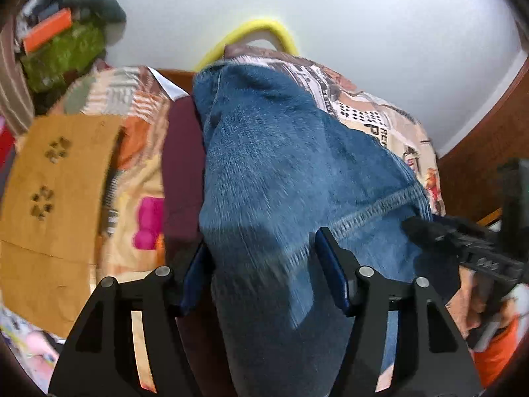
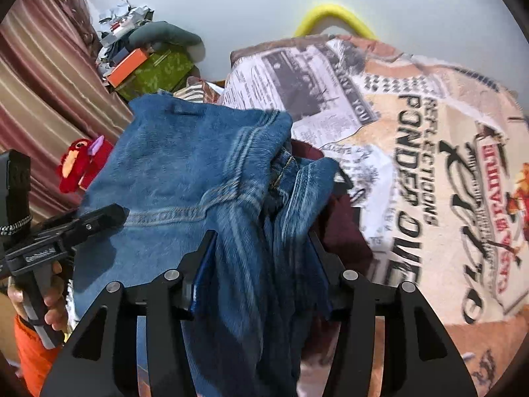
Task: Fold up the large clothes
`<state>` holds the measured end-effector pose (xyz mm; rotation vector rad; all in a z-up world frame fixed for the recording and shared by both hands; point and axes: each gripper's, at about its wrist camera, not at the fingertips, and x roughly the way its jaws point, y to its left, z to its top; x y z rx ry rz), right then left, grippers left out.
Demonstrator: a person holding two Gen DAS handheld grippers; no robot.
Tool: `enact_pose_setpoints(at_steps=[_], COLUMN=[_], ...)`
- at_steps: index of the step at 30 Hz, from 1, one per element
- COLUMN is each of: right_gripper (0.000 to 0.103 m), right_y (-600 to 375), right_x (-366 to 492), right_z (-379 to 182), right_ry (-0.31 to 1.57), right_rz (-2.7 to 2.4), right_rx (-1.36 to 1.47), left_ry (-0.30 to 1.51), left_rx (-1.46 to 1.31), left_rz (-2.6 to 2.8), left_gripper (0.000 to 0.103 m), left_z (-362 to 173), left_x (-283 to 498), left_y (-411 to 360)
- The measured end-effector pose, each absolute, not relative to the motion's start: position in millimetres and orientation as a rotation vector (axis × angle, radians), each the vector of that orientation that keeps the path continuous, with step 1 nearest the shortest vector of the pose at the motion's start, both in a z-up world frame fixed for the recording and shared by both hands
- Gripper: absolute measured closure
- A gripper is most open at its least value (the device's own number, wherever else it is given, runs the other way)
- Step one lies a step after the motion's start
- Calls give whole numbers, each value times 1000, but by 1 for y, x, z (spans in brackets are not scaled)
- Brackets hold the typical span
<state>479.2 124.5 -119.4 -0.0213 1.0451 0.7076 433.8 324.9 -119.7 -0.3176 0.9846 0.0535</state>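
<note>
I lay the jeans (image 1: 281, 165) on the printed blanket (image 2: 429, 165), over a maroon cloth (image 1: 182, 165), both hand-held grippers, left (image 1: 263, 278) and right (image 2: 261, 274), spread around denim so it drops flat for folding.

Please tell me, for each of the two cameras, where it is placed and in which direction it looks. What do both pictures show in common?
Left wrist view: sits on the left gripper, looks down along its fingers at the blue jeans between them; the right gripper shows at its right edge.
Right wrist view: sits on the right gripper, looks down at the jeans; the left gripper and a hand show at left.
Shared: jeans, printed blanket, yellow hoop.
</note>
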Motion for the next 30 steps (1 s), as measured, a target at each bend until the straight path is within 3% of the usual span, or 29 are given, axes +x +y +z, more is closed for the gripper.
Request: enact_pose_setpoints(at_steps=[9,20,30], right_gripper=[55,55,55], right_y=[89,44,-6], right_x=[405,271,146], right_z=[-28,68,72], right_ry=[792,434,131], right_rz=[763,847,818], right_rx=[-43,-18,22], left_ry=[840,454,132], left_rx=[-213,-58,-4], left_rz=[72,56,157], left_gripper=[40,40,40], left_z=[-34,106,107], left_x=[363,197,57], left_y=[283,190,123])
